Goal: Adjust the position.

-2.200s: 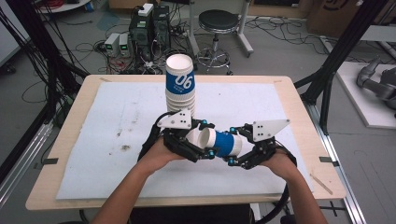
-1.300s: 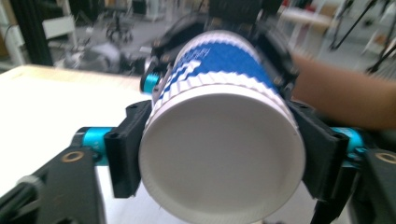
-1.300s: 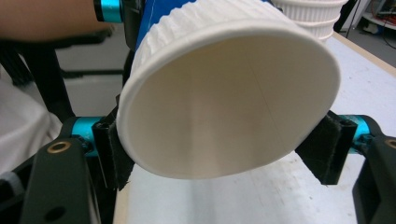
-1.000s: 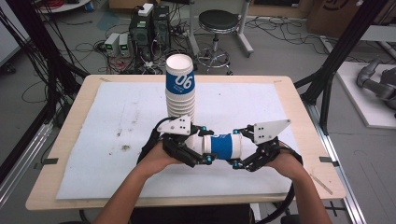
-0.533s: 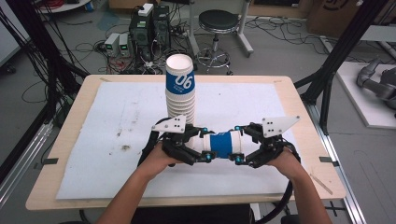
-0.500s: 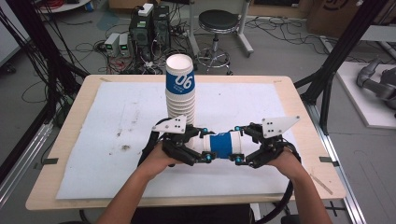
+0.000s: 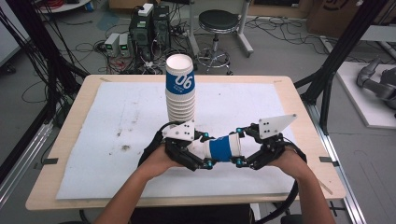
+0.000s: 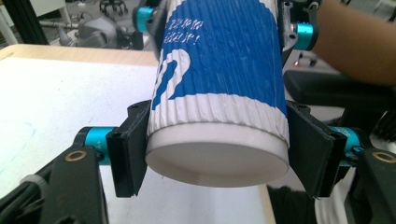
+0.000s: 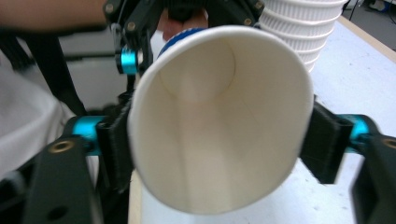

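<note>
A cup (image 7: 224, 148) lies sideways between both grippers — behind it a cup stack (image 7: 180, 88) stands on the table (image 7: 70, 116).

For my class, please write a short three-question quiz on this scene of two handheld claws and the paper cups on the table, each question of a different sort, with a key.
1. True or false: the blue and white cup lies sideways between the left claw and the right claw.
2. Which end of the cup does the left claw grip? A) the open rim B) the base C) neither
3. Fill in: the stack of cups stands ____ on the white mat.

Key
1. True.
2. B: in the left claw's view the jaws press on the closed base; the right claw clamps the open rim.
3. Upright.
</note>
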Demonstrator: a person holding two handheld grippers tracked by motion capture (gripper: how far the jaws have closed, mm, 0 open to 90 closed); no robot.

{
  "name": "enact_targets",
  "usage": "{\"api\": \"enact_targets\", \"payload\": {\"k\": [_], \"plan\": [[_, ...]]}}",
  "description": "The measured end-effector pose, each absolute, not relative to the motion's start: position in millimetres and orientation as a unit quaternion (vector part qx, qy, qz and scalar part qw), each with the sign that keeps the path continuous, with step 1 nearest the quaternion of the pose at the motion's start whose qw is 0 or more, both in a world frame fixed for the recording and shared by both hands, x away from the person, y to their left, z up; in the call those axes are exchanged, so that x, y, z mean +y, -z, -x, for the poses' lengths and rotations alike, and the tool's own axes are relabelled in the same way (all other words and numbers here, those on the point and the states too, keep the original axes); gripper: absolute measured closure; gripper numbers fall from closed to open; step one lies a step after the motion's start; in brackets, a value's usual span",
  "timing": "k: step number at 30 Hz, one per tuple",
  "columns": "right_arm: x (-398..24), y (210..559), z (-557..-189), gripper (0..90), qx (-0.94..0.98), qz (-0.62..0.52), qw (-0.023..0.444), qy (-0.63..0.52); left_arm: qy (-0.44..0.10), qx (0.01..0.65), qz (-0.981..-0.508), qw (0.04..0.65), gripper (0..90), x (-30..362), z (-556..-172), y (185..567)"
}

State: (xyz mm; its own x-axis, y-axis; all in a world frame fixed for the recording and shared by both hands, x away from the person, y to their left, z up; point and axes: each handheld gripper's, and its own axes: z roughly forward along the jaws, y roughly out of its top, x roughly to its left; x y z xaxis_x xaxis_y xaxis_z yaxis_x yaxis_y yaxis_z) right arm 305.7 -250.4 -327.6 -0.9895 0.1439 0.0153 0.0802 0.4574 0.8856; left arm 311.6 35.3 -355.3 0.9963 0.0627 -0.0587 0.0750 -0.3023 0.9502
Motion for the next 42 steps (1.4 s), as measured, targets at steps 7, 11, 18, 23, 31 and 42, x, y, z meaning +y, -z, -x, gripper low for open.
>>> {"api": "enact_targets", "payload": {"k": [7,11,18,23,31,42], "plan": [[-257,333,-313,20.2,0.793,-0.101,0.0,-0.601,0.02,0.066,-0.77,0.634,30.0,42,-314,362],[-257,329,-312,24.3,0.807,-0.087,0.009,-0.584,0.016,0.069,-0.781,0.62,29.3,40,-312,363],[-250,319,-307,26.0,0.84,-0.075,0.034,-0.536,-0.029,0.063,-0.816,0.574,19.5,30,-308,363],[-244,316,-304,22.9,0.841,-0.075,0.038,-0.535,-0.014,0.048,-0.818,0.573,29.8,27,-308,365],[-243,324,-307,16.6,0.798,-0.1,0.03,-0.594,0.005,0.065,-0.774,0.63,30.0,34,-311,362],[-239,320,-308,24.2,0.816,-0.078,0.025,-0.572,-0.016,0.061,-0.817,0.573,29.1,23,-308,370]]}}
